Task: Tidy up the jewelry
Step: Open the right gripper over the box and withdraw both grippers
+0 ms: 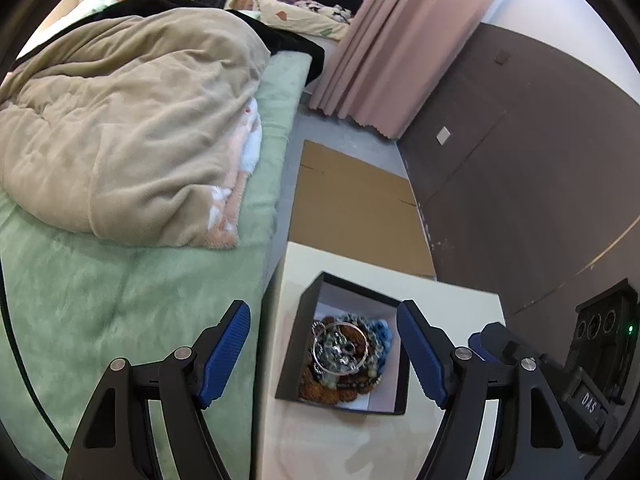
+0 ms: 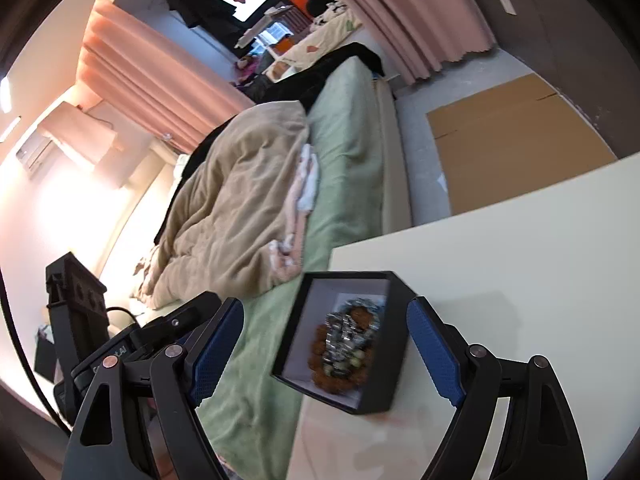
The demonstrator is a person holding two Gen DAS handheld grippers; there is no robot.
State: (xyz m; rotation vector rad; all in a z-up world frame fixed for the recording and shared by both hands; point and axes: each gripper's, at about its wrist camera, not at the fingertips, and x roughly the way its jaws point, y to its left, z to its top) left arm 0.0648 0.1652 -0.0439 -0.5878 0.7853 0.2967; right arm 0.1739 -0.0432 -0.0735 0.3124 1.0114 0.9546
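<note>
On the cream desk (image 1: 452, 300) seen from the left wrist camera sits a black open-topped box (image 1: 298, 332) with a white interior, and piled inside it is the jewelry (image 1: 344, 356): brown beaded bracelets, a blue-grey beaded strand and a thin silver bangle lying on top. The left gripper (image 1: 324, 354) hovers above the box with its blue-padded fingers (image 1: 226, 354) spread wide, one on either side of the box and touching nothing. Part of the right gripper (image 1: 496, 344) shows at the right edge. Beside the desk stands a bed with a green sheet (image 1: 120, 312) and a crumpled beige blanket (image 1: 120, 132); flattened cardboard (image 1: 352, 208) lies on the floor beyond, near a pink curtain (image 1: 384, 48). From the right wrist camera, the same box (image 2: 384, 380) rests near the desk (image 2: 520, 240) corner closest to the bed, its jewelry (image 2: 344, 344) somewhat blurred. The right gripper (image 2: 326, 350) has its fingers (image 2: 432, 354) apart, empty, flanking the box without contact. The left gripper's body (image 2: 120, 344) appears at the left.
</note>
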